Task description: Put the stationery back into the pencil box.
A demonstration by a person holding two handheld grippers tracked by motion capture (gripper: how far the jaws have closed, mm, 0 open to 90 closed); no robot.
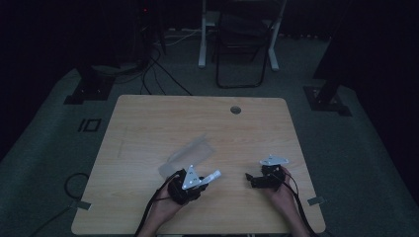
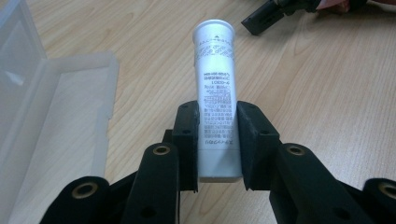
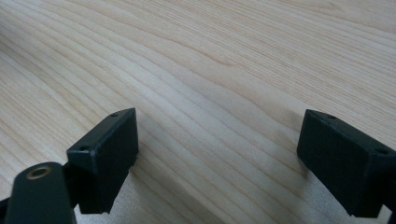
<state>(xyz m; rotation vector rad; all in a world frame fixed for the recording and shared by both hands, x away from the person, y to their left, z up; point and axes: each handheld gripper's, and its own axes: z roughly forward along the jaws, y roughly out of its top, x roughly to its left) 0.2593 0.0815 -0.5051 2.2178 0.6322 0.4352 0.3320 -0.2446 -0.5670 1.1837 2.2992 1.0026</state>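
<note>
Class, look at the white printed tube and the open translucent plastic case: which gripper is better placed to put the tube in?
Left. The left gripper already clamps the white printed tube beside the open translucent plastic case; the right gripper is open, holding nothing.

A dim room: grey carpet floor (image 1: 44,148) around the pale wooden counter (image 1: 197,118), a black folding chair (image 1: 240,44) and white desk legs (image 1: 202,39) beyond, cables (image 1: 158,69) trailing.

Your left gripper (image 2: 218,140) has its two black jaws pressed against the sides of a white tube (image 2: 215,88) with printed text, cap end pointing away from you over the wooden table (image 2: 327,88). A clear plastic case (image 2: 56,116) lies open just beside it on the left. Your other gripper (image 2: 266,16) rests at the top edge, well apart.
</note>
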